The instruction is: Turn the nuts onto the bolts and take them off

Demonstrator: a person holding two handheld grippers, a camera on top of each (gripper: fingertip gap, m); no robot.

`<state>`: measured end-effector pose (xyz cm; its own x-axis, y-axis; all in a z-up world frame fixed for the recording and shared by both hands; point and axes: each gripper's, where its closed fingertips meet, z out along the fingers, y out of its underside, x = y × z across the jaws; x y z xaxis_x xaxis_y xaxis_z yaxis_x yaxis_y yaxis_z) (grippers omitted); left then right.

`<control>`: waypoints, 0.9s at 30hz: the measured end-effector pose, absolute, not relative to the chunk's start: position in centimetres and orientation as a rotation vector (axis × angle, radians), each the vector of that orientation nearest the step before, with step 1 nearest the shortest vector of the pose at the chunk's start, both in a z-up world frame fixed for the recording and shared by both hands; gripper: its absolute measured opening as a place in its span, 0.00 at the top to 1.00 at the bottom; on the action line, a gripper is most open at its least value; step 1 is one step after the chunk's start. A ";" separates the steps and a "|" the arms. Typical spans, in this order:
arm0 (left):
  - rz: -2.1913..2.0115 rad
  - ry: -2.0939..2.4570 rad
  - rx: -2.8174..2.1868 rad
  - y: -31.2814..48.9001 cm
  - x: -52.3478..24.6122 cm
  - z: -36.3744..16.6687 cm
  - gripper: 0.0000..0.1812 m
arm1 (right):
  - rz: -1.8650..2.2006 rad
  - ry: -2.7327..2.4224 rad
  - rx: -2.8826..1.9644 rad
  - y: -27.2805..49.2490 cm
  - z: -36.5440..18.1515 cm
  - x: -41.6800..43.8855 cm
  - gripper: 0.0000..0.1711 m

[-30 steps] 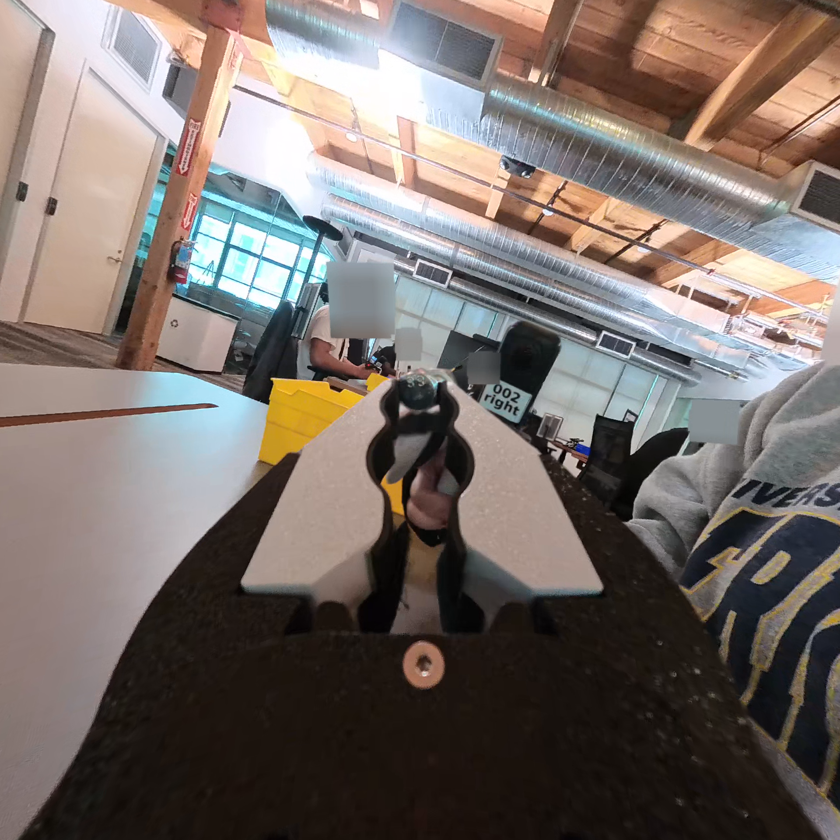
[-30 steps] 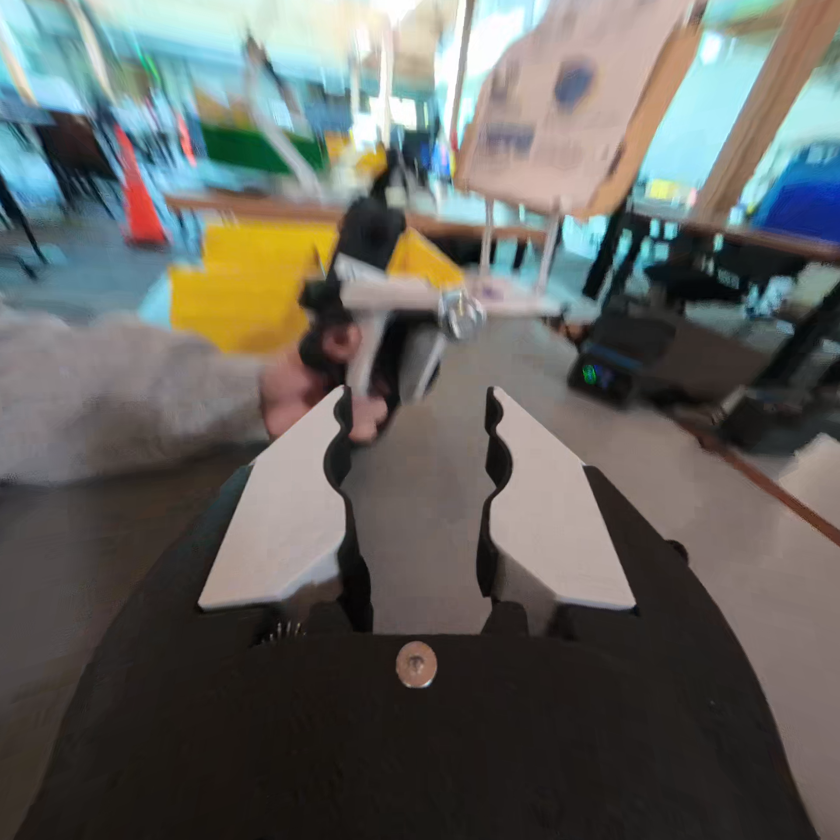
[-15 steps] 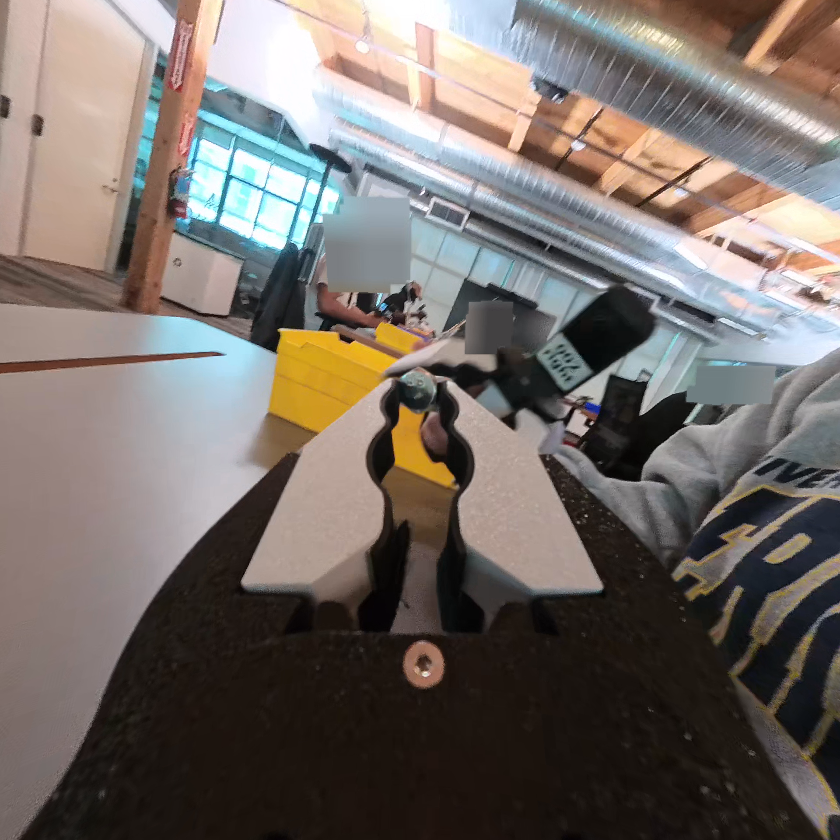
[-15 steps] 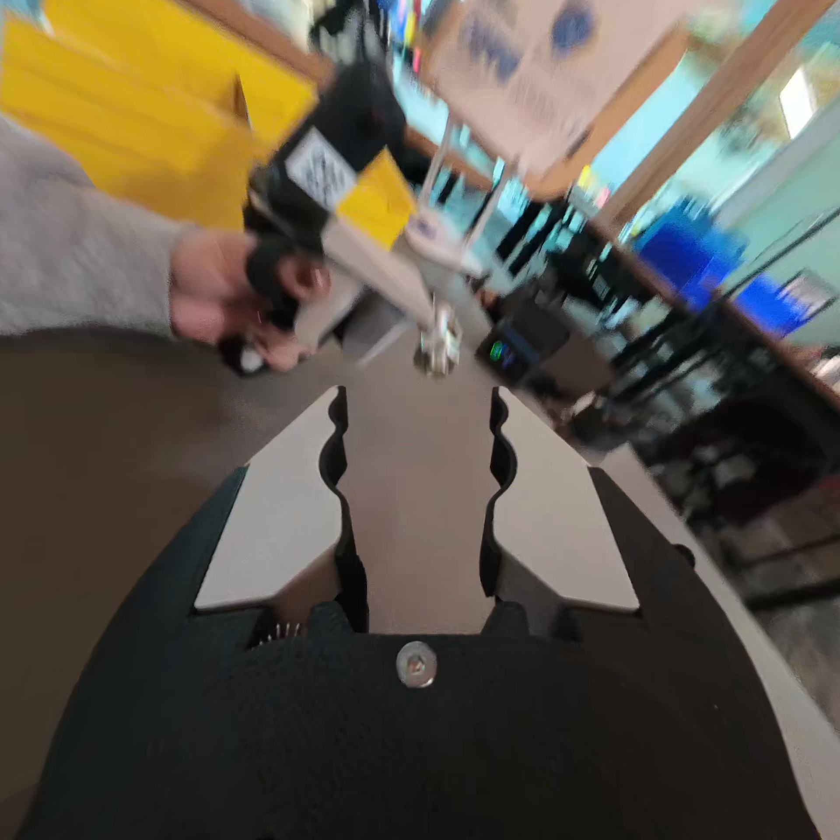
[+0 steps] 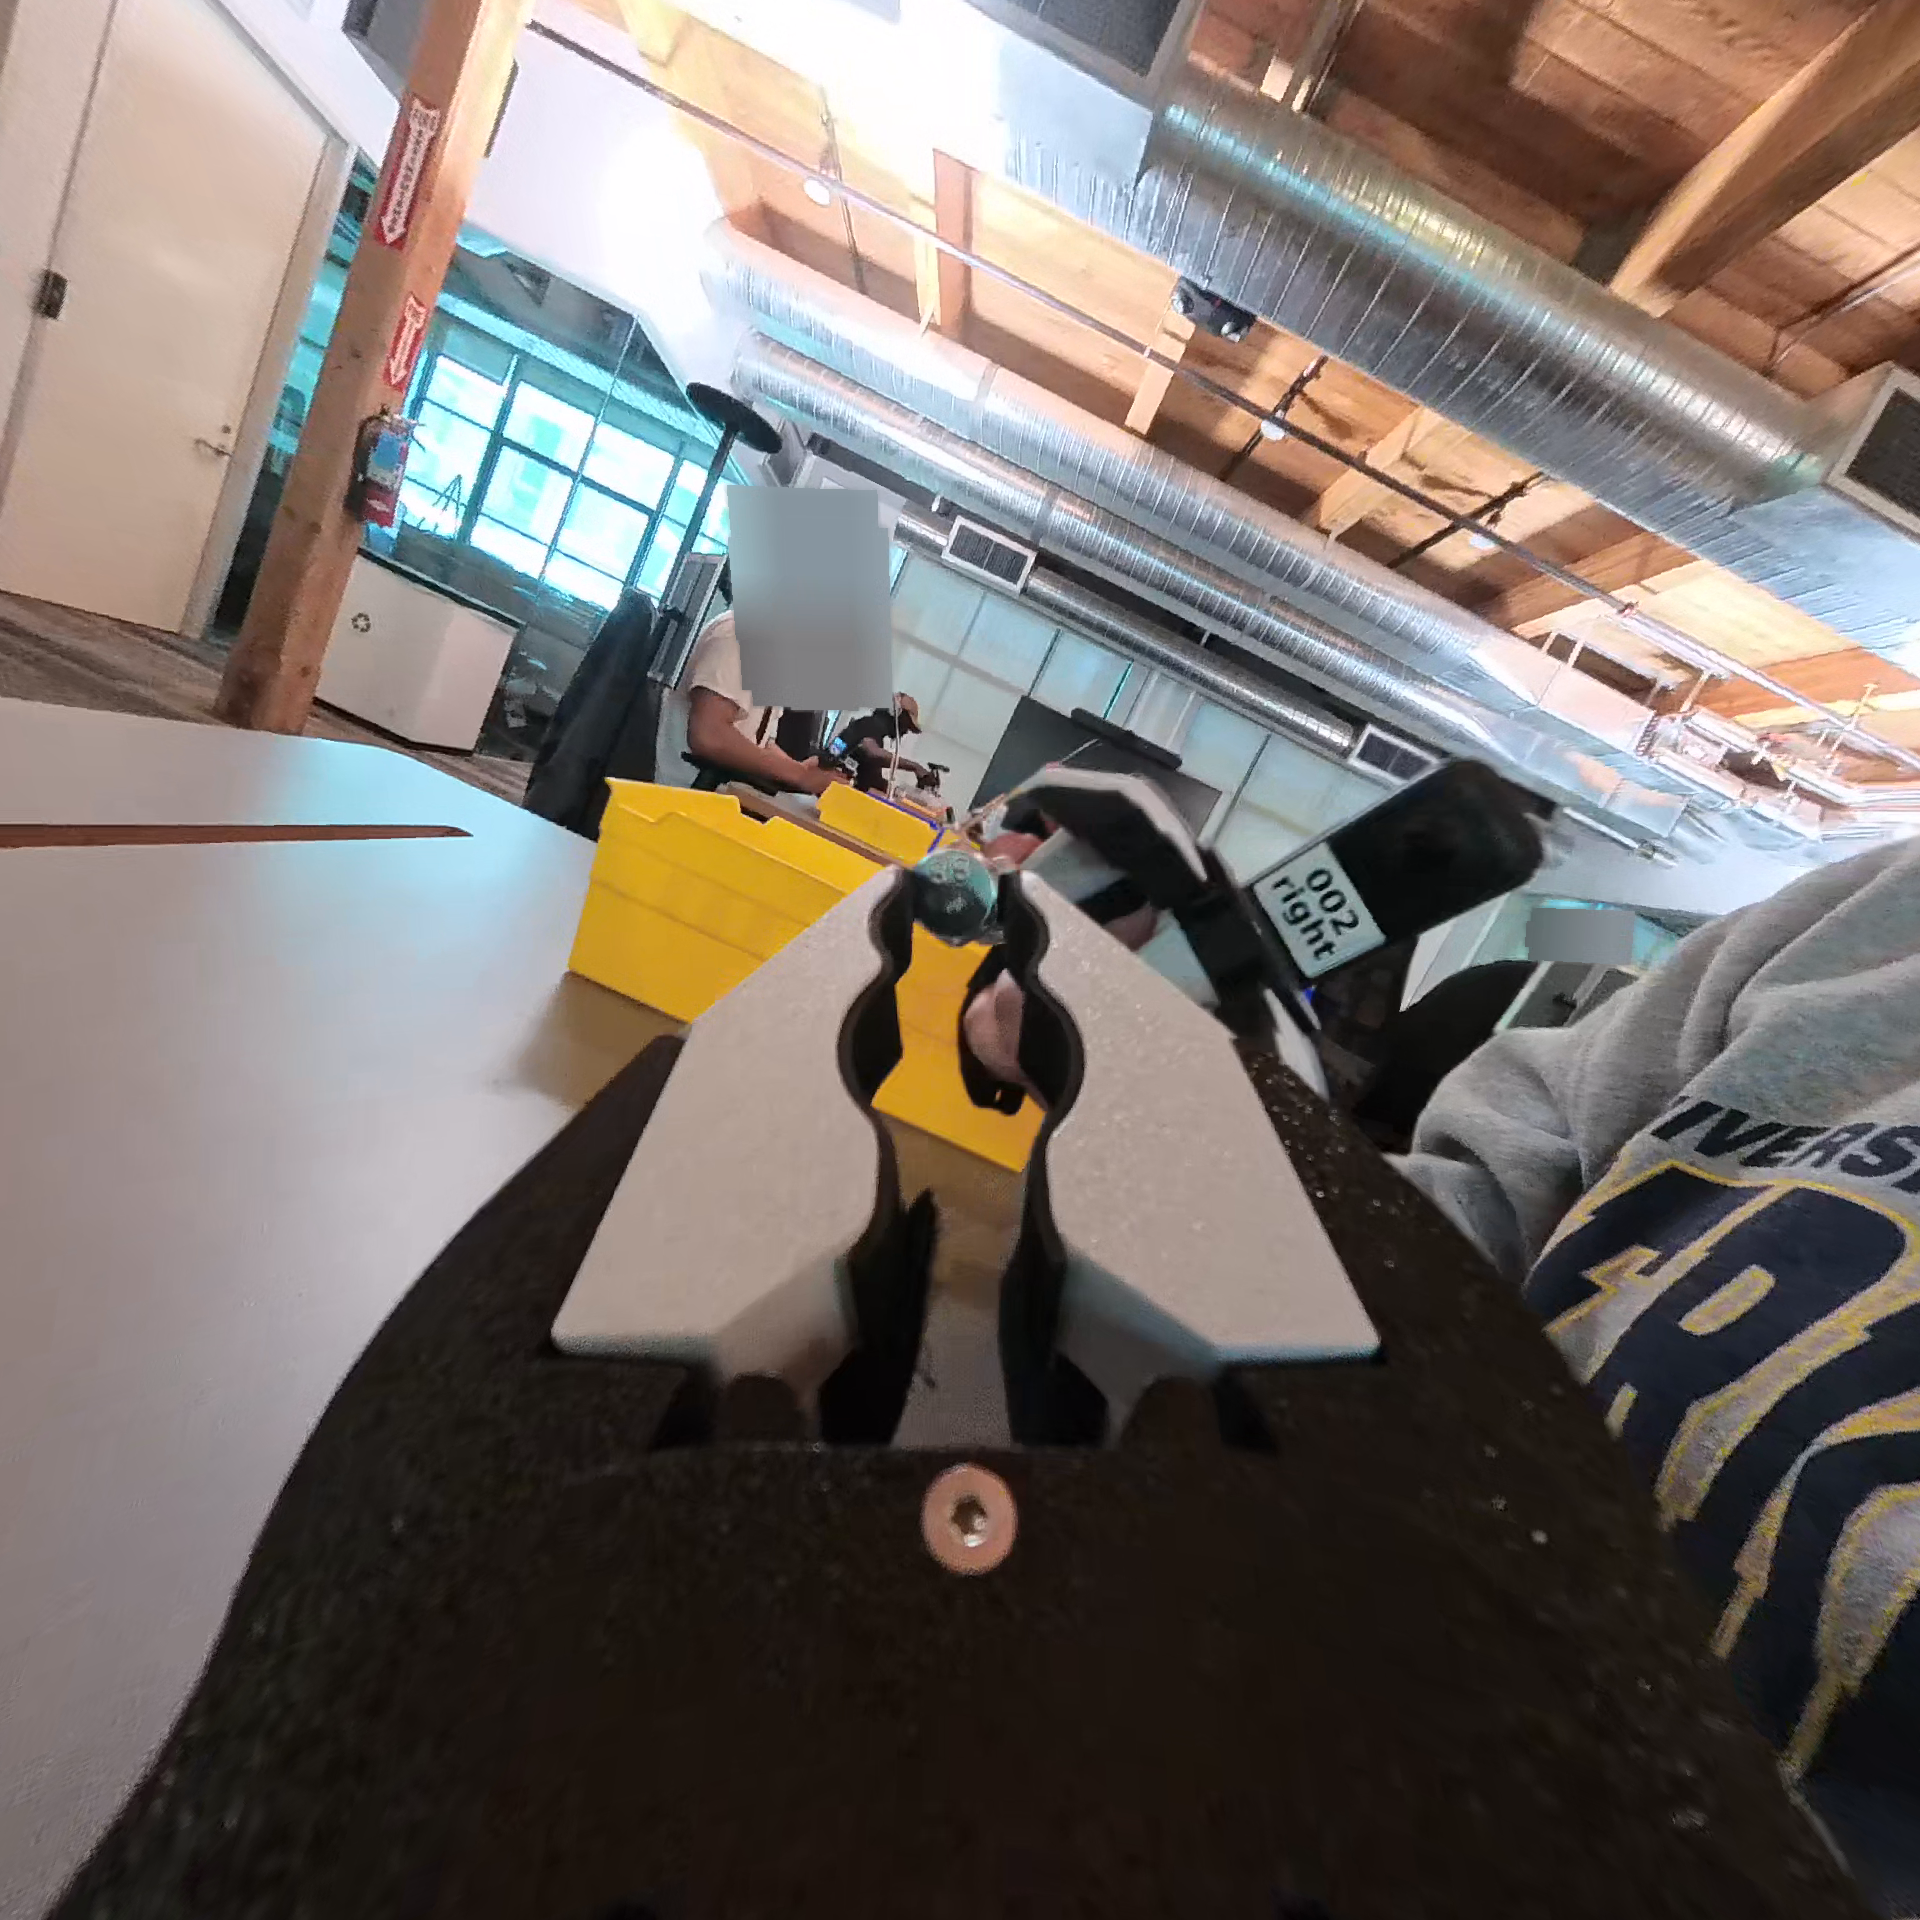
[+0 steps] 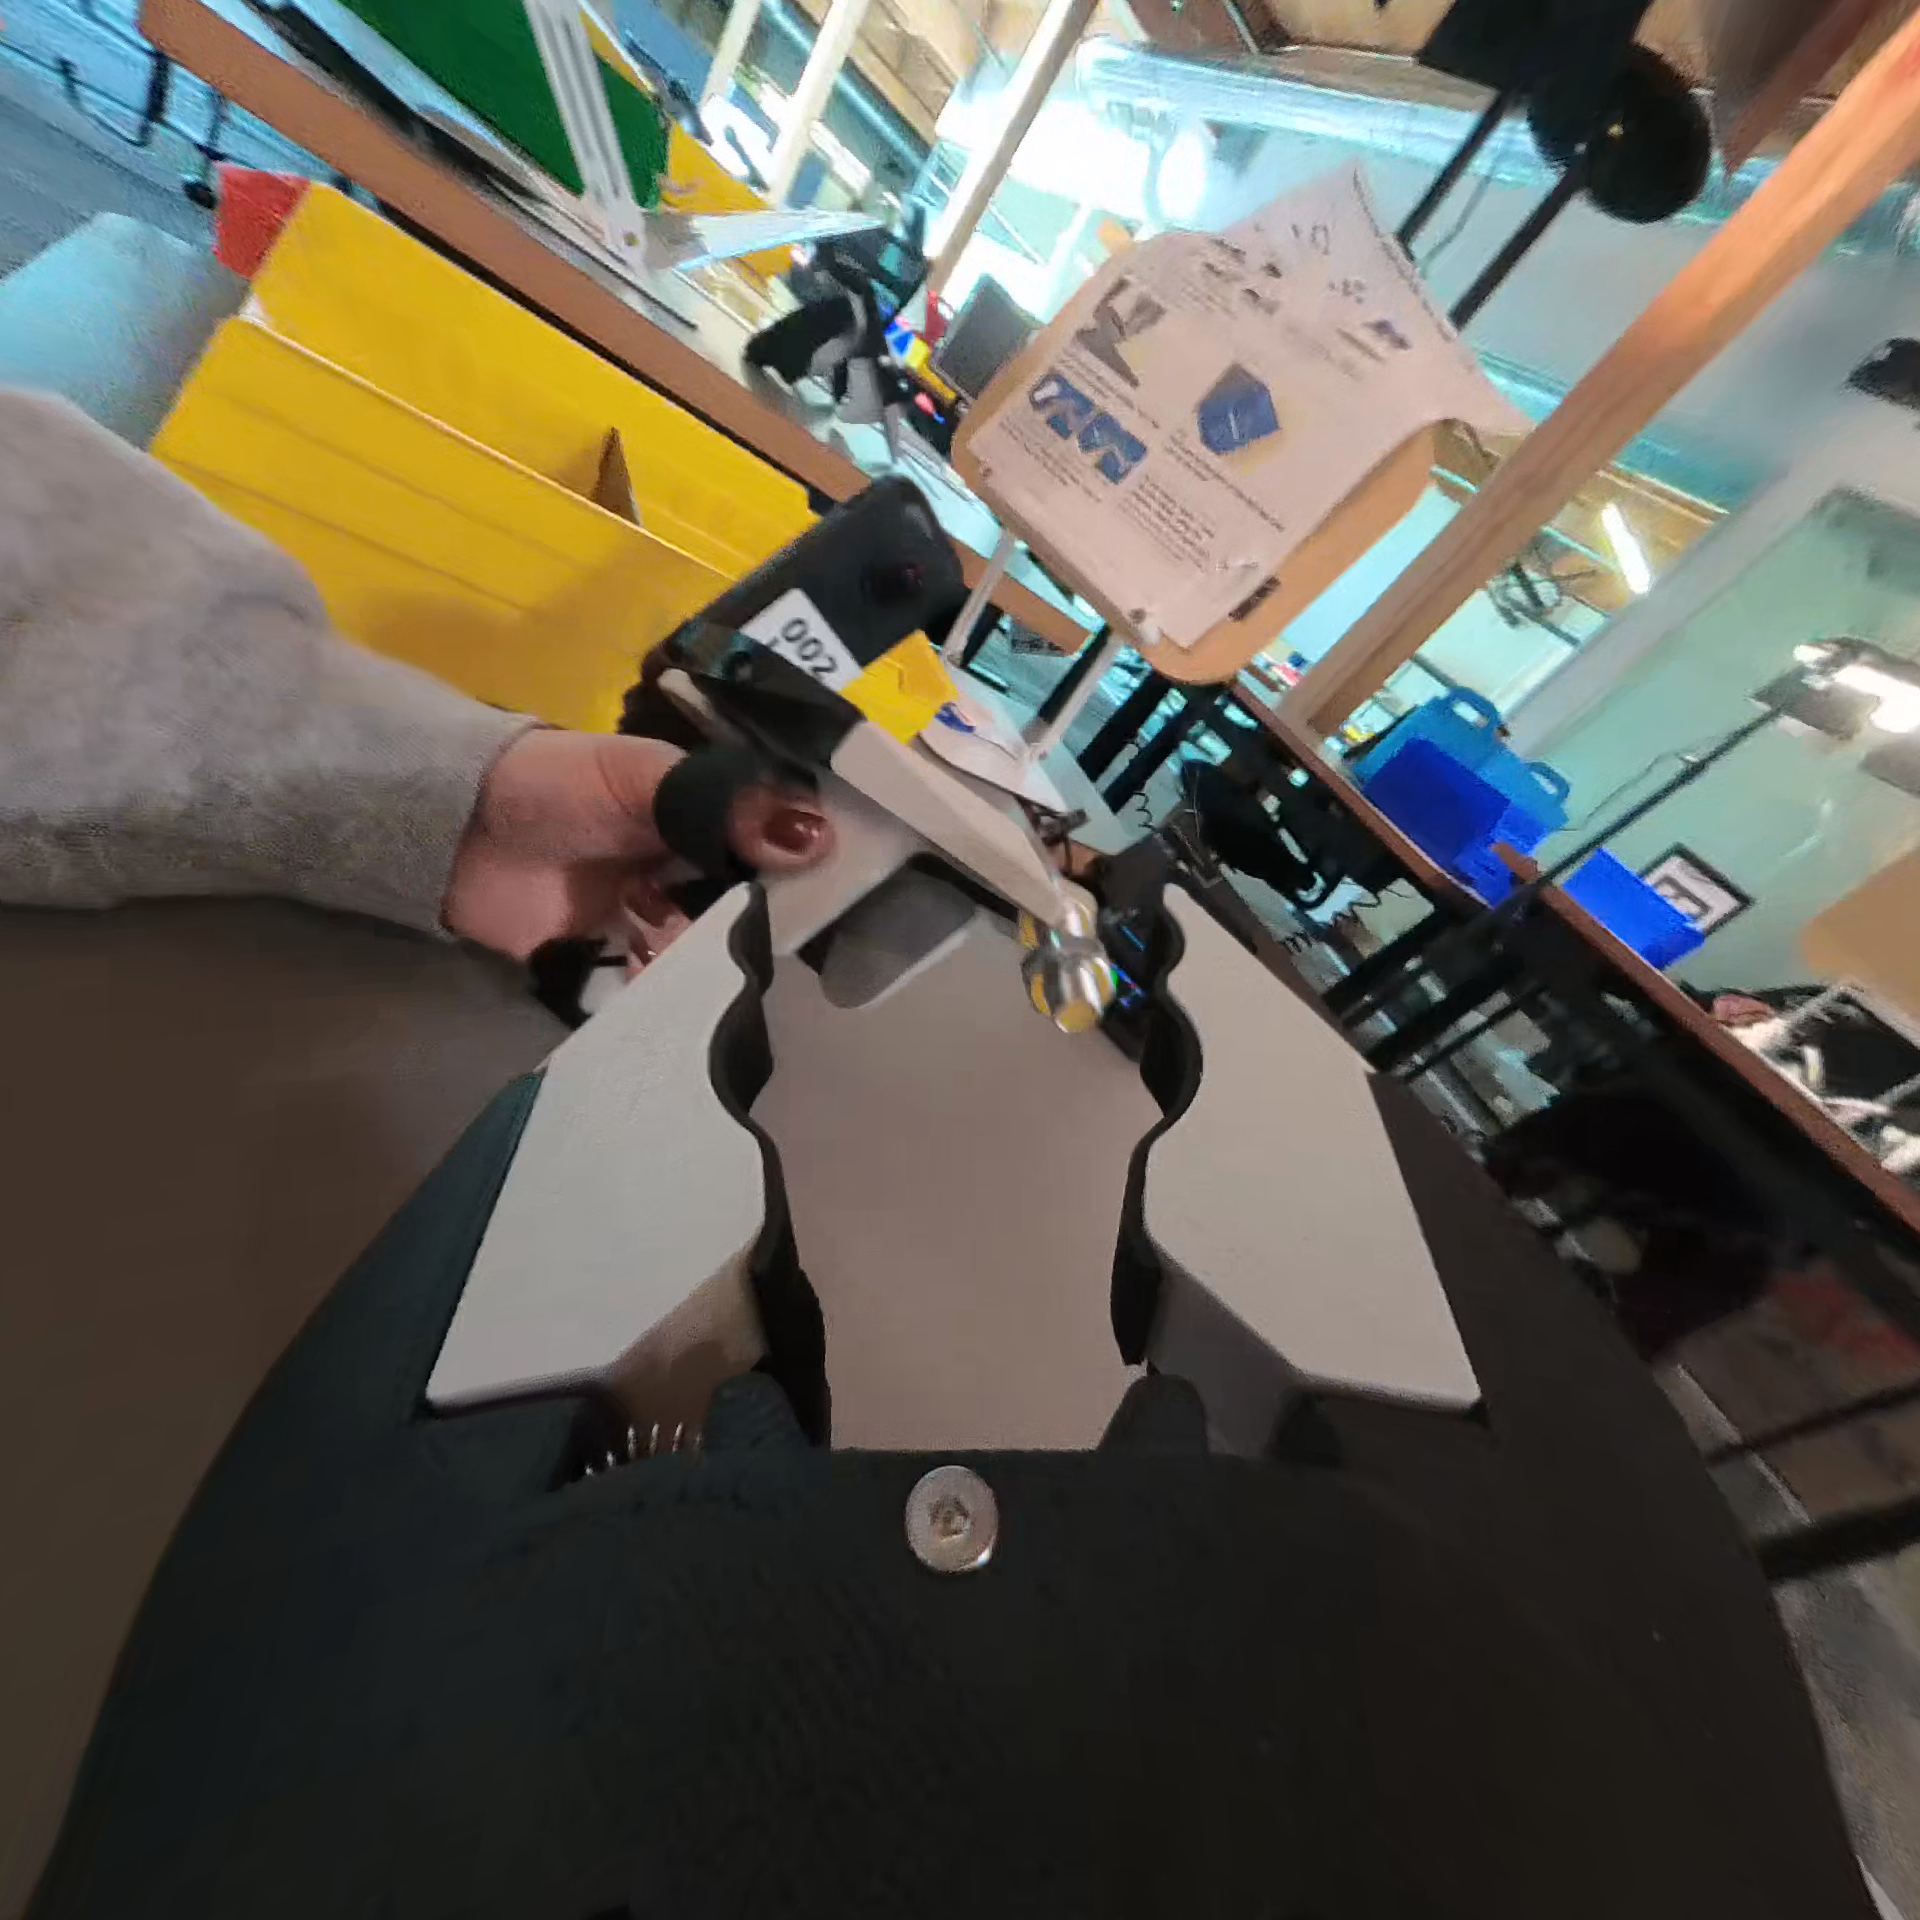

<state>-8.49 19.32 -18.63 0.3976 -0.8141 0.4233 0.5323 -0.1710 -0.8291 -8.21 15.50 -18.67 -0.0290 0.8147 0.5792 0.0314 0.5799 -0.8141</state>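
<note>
My left gripper [image 5: 954,902] is shut on the head of a silver bolt [image 5: 951,899] and holds it in the air above the table. In the right wrist view the left gripper [image 6: 1044,914] is held by a hand, and the bolt [image 6: 1068,971] sticks out of its tip with what looks like a nut on its end. My right gripper [image 6: 961,935] is open and empty. The bolt's end lies between its fingertips, nearer the right finger [image 6: 1226,1039], without touching. The right gripper also shows in the left wrist view [image 5: 1023,842], just behind the bolt.
Yellow bins [image 5: 707,914] stand on the grey table [image 5: 260,1039] behind the grippers, and also show in the right wrist view [image 6: 416,499]. A paper sign on a stand [image 6: 1216,436] is at the back. A grey sweatshirt [image 5: 1714,1143] is close on the right.
My right gripper has swung and come closer, so the bolt's end now sits between its open fingers. The left gripper has kept its hold and tilted slightly.
</note>
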 end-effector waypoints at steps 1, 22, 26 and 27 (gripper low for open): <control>-1.225 0.308 -1.257 19.2 -8.2 -18.6 0.92 | 0.743 -1.503 -0.766 15.3 -19.3 -8.5 0.58; -1.250 0.278 -1.235 19.4 -8.4 -18.6 0.92 | 0.598 -1.373 -0.820 18.6 -19.0 -7.6 0.95; -1.292 0.270 -1.224 19.5 -8.0 -18.6 0.92 | 0.588 -1.408 -0.884 18.7 -18.9 -7.2 0.95; -1.290 0.291 -1.215 19.4 -7.8 -18.5 0.92 | 0.556 -1.412 -0.902 18.8 -18.5 -6.6 0.95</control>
<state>-7.78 19.37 -18.53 0.3370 -0.8343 0.4364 0.5660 -0.1909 -0.8020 -6.63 18.80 -18.52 0.1181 0.7965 0.5930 0.1790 0.5703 -0.8017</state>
